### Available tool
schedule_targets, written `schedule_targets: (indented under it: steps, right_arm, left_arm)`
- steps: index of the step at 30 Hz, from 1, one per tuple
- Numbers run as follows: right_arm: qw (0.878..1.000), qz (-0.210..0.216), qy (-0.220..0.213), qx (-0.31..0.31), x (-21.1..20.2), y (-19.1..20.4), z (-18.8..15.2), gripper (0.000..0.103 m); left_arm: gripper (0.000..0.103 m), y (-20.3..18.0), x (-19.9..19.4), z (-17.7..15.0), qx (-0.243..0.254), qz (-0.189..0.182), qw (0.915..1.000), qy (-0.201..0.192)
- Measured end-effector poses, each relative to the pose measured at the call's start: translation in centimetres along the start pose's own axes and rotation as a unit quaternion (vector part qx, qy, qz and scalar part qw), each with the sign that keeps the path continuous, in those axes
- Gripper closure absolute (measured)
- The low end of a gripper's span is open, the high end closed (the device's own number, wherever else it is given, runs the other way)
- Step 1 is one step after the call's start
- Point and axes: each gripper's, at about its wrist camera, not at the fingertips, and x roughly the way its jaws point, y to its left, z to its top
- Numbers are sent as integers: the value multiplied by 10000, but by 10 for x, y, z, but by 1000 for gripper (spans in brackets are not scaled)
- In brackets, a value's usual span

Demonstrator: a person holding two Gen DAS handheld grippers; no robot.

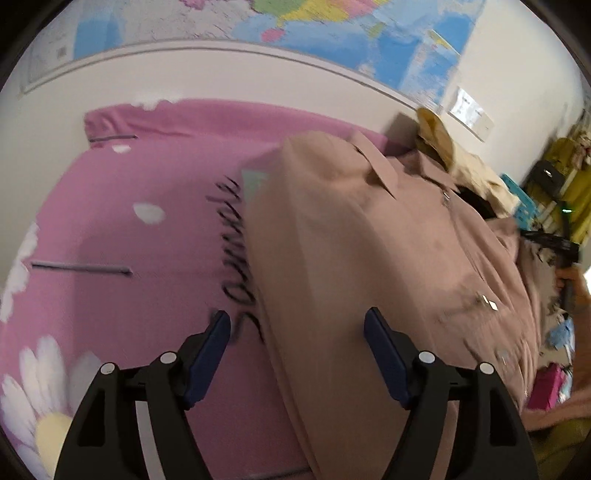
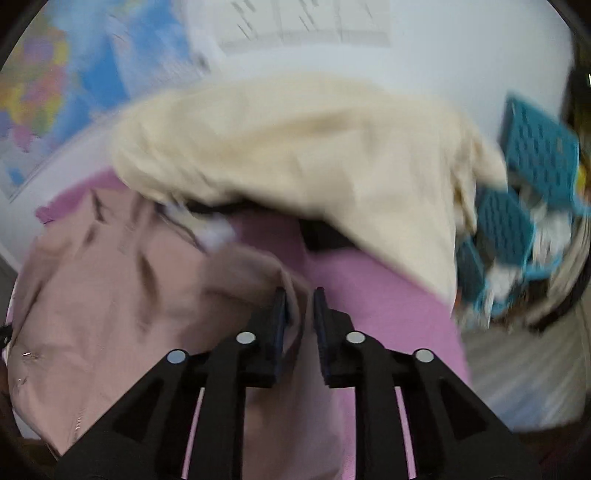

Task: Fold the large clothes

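A dusty-pink collared jacket (image 1: pixel 388 266) with a zip and snaps lies on a pink flowered bed sheet (image 1: pixel 140 236). My left gripper (image 1: pixel 297 325) is open and empty, its fingers astride the jacket's left edge, just above it. In the right wrist view my right gripper (image 2: pixel 300 295) is shut on a fold of the same pink jacket (image 2: pixel 110 295), with cloth pinched between the pads. A cream garment (image 2: pixel 314 155) lies heaped just beyond it; it also shows in the left wrist view (image 1: pixel 476 173).
A teal plastic basket (image 2: pixel 532 173) with clothes stands at the bed's right side. A wall with a world map (image 1: pixel 332 33) runs behind the bed. A dark garment (image 1: pixel 476 201) lies under the cream one. The right hand (image 1: pixel 570 288) shows at the far right.
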Motion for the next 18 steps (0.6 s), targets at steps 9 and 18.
schedule_targets:
  steps: [9, 18]
  right_arm:
    - [9955, 471, -739, 368, -45, 1, -40, 49]
    - [9830, 1182, -1401, 34, -95, 42, -42, 49]
  left_arm:
    - [61, -12, 1, -28, 21, -655, 9976, 202]
    - [101, -8, -80, 28, -175, 535, 9946, -875]
